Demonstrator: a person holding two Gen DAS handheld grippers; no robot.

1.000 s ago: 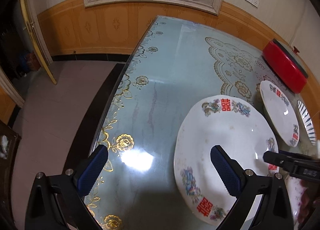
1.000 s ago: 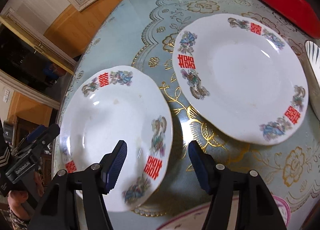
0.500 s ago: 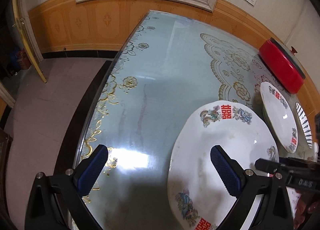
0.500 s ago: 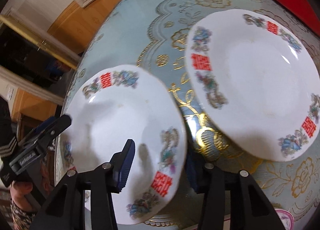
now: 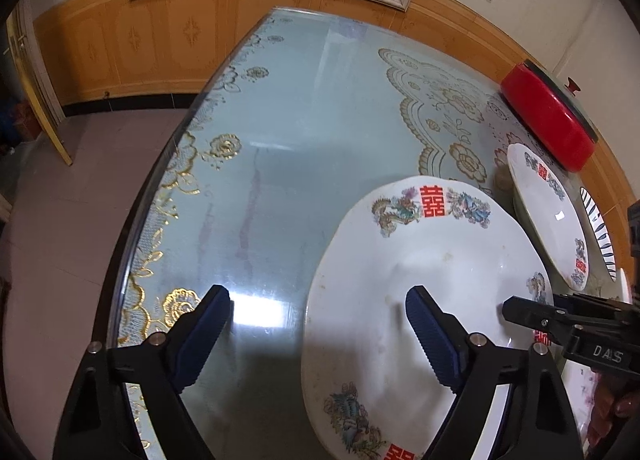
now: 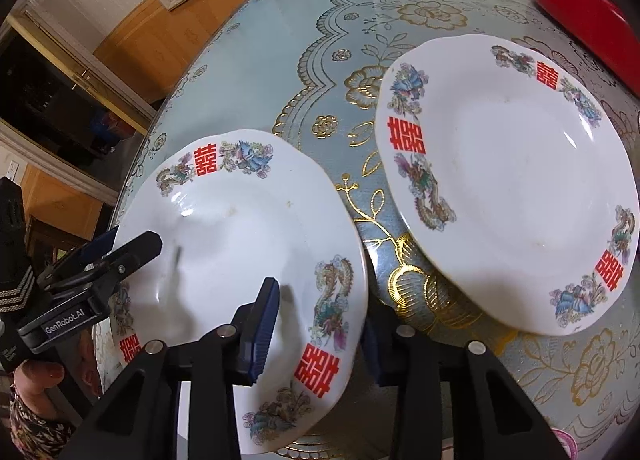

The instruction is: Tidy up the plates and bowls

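Note:
A white plate with red characters and dragon prints (image 6: 248, 244) lies near the table's edge; it also shows in the left wrist view (image 5: 416, 300). My right gripper (image 6: 316, 328) straddles its near rim, one finger above the plate and one below, jaws partly closed. My left gripper (image 5: 316, 340) is open, its right finger (image 5: 430, 334) over the plate's left rim and its left finger over bare glass. A second matching plate (image 6: 516, 179) lies to the right, also seen in the left wrist view (image 5: 548, 211).
A red lidded pan (image 5: 548, 115) stands at the table's far right by the wall. A blue-striped dish (image 5: 598, 227) lies beyond the second plate. A pink-rimmed plate (image 6: 568, 440) is at the near right. The glass-topped table edge (image 5: 160, 187) curves along the left, above the floor.
My right gripper has moved in onto the near plate's rim and narrowed around it. The left gripper has shifted a little, staying open over the plate's other side.

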